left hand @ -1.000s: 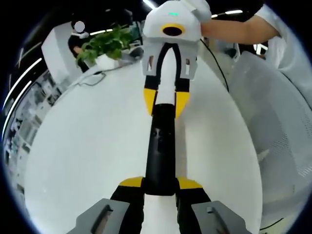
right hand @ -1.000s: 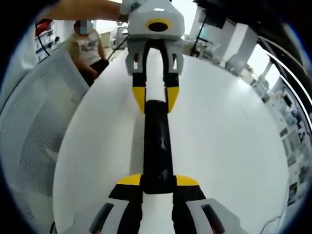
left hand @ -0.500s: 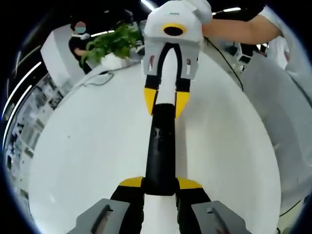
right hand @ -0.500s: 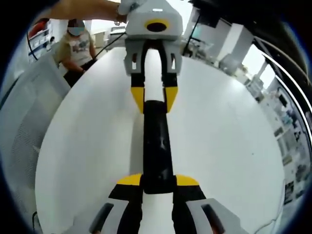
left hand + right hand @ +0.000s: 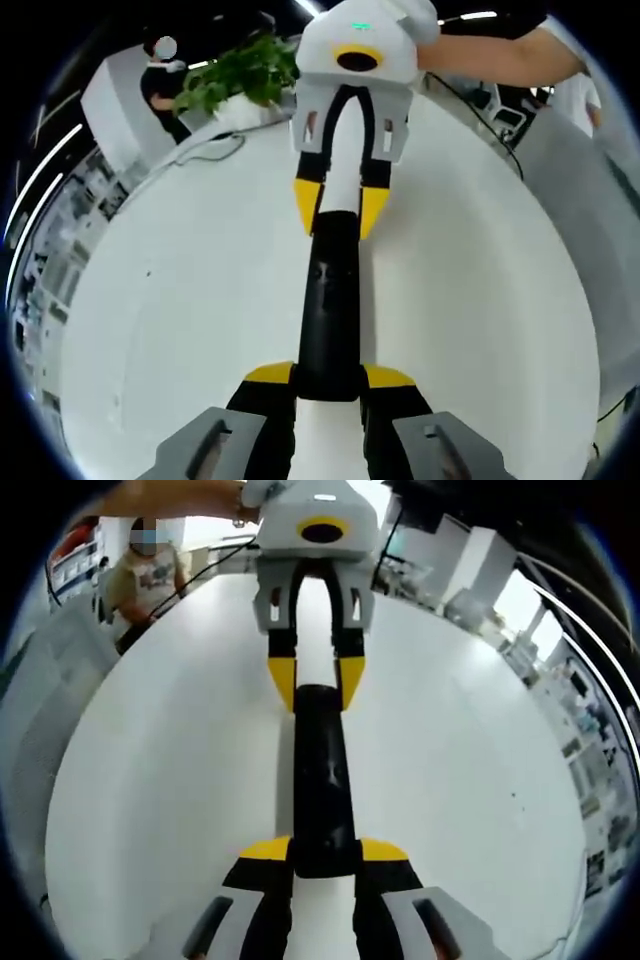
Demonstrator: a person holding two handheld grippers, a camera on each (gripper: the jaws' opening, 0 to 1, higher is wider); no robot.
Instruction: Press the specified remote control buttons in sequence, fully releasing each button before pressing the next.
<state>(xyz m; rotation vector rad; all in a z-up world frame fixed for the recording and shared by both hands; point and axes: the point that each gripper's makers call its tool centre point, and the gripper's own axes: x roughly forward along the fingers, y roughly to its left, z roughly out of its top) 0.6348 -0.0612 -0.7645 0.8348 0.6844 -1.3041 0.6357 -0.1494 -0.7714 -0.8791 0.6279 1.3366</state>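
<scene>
In the left gripper view, the left gripper (image 5: 328, 378) had its yellow-tipped black jaws clenched on the near end of the long, slim black plastic remote control (image 5: 330, 300), which ran straight away from the camera above the round white table (image 5: 180, 330); whether it lay on the table or hung just above it could not be told. At the far end the right gripper (image 5: 340, 208), white-bodied with yellow tips, clasped the remote's other end, a person's bare forearm (image 5: 490, 62) behind it, and a green potted plant (image 5: 235, 80) stood at the table's far edge. In the right gripper view the picture mirrored this: the right gripper (image 5: 322, 858) was closed on its own end of the remote control (image 5: 322, 775), and the left gripper (image 5: 312, 685) pinched the opposite end, over the white table (image 5: 470, 780). With both grippers tied up gripping the ends, no jaw was free to press, so the sensible course seemed to be to let one gripper keep the remote steady while the other let go cleanly, then brought a single closed tip straight down on the named button, lifting fully clear before the next. The buttons were too dark to tell apart.
</scene>
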